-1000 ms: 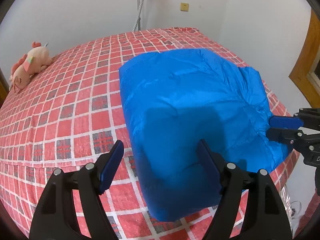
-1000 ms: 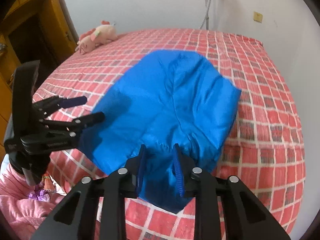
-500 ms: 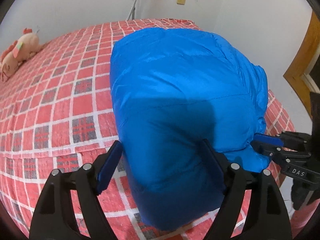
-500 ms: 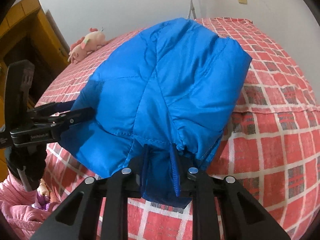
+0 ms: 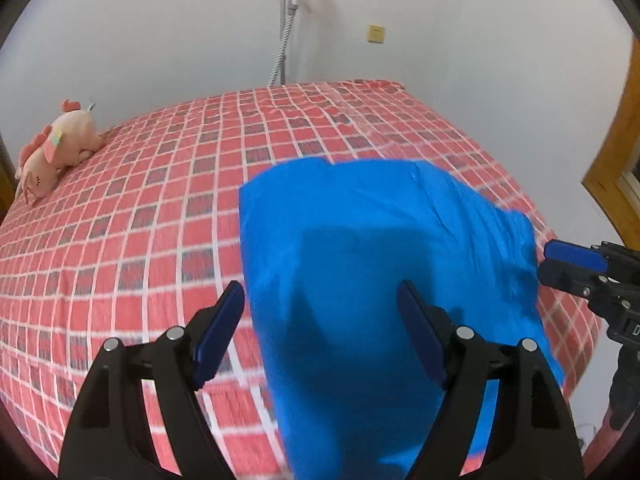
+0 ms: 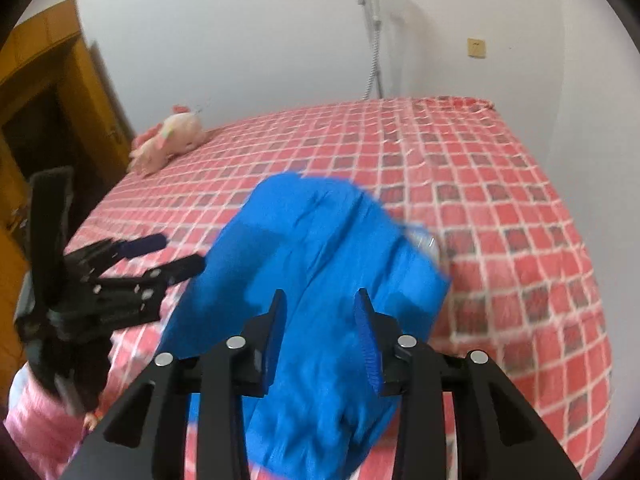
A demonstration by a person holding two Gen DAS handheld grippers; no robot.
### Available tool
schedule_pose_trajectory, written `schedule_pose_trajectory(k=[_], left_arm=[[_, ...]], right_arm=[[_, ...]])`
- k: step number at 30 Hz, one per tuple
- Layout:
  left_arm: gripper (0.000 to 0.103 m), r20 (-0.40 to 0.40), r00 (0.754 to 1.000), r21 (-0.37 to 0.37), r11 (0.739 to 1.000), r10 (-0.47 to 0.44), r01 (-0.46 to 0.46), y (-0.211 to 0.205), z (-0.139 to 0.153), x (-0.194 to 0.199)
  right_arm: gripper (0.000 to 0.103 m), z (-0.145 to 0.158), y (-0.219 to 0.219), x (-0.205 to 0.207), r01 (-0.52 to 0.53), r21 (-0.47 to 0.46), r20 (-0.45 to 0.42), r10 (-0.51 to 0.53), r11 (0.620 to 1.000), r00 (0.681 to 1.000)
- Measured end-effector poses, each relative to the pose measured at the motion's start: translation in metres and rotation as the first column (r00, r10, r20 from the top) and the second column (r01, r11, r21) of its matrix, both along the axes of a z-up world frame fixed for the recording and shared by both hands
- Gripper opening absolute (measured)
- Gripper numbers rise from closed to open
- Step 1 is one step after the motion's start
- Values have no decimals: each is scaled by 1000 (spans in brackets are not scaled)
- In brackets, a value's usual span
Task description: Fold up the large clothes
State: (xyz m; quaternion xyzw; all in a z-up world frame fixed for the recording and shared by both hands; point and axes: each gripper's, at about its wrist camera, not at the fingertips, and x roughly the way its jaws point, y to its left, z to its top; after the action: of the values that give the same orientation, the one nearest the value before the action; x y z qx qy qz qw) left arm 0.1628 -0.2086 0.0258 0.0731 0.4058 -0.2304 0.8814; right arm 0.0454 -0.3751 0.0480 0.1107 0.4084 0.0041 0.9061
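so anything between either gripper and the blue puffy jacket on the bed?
Nothing visible. The blue quilted jacket lies directly between the open fingers of both the left gripper and the right gripper. The pink plush toy sits at the far corner of the red checked bedspread.

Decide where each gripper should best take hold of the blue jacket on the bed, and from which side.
Grip the blue jacket at its near hem corners, approaching from the bed's near edge: that end overhangs towards both grippers, giving the fingers free fabric to close on.
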Motion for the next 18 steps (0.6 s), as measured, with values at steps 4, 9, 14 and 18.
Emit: schedule_pose_trajectory(k=[4,9,14,18], left_arm=[[77,-31,999,17,999,33,-32,-14,-11,24],[77,-69,996,17,999,52,-51,-19,-26,42],[79,-73,995,10,998,62,-62,-17,-38,52],[80,-96,994,-11,998,54,-55,-16,-46,57]], right_arm=[[35,-17,-14,31,72,-19,-43,-73,997,996],[34,-42,-36,51,117,38,-92,-113,992,989],[33,-62,-48,53,162,70,-109,-154,984,982],[33,-73,-46,54,178,51,-100,-173,983,980]])
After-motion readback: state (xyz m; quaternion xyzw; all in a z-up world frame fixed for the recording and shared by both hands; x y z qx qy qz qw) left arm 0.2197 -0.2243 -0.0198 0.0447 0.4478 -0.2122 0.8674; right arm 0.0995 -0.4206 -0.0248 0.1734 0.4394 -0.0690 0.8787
